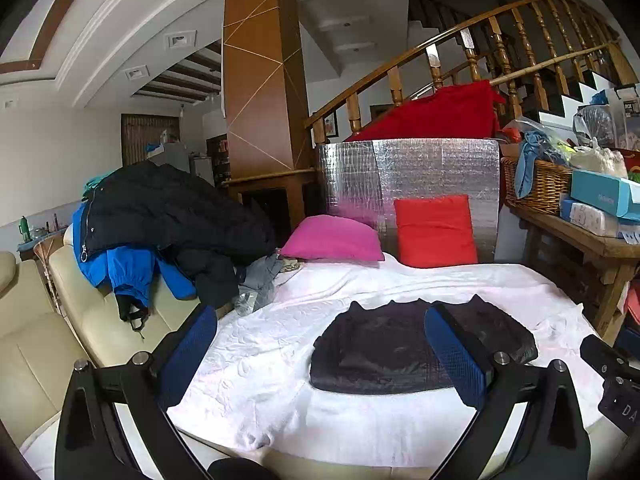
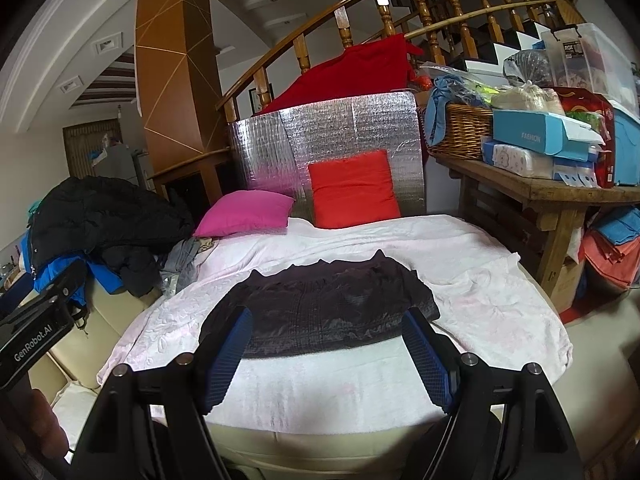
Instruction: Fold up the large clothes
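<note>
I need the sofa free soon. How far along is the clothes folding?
Done: one dark garment lies folded flat on the white blanket. In hand: nothing; the left gripper and right gripper are both open and empty, short of it. Left: the black coat and blue jacket heaped on the sofa, plus a crumpled grey piece beside them.

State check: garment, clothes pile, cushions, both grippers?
dark garment: folded, flat on the white blanket
jacket pile: unfolded, heaped on the sofa
pink cushion: lying flat
red cushion: propped upright
left gripper: open, empty
right gripper: open, empty
</note>
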Motion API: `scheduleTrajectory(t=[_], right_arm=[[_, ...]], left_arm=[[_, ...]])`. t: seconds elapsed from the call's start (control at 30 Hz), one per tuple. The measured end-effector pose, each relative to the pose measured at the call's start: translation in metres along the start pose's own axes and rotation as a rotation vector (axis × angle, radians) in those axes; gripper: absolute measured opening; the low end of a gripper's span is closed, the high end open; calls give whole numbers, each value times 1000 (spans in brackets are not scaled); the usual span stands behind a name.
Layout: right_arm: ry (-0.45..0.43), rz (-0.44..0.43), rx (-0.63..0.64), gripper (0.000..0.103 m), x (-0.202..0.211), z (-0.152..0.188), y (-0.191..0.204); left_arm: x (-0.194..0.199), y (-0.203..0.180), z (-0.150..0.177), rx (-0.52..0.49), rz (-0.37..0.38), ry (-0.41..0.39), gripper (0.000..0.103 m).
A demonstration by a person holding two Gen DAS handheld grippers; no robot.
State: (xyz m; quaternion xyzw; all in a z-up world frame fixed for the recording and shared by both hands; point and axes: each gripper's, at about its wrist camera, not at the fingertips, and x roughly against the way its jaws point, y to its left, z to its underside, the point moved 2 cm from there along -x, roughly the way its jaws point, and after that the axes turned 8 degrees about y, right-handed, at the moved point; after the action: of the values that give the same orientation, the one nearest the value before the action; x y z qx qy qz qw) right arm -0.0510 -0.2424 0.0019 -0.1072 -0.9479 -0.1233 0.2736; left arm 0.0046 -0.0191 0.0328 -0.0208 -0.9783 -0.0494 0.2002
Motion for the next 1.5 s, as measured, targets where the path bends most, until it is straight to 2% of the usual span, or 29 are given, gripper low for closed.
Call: scheduleTrajectory(t=[1.5], right_arm=[[7,-10,-2,80,-3,2,4]], left_arm=[[-4,1,5,-22,13,15,103]])
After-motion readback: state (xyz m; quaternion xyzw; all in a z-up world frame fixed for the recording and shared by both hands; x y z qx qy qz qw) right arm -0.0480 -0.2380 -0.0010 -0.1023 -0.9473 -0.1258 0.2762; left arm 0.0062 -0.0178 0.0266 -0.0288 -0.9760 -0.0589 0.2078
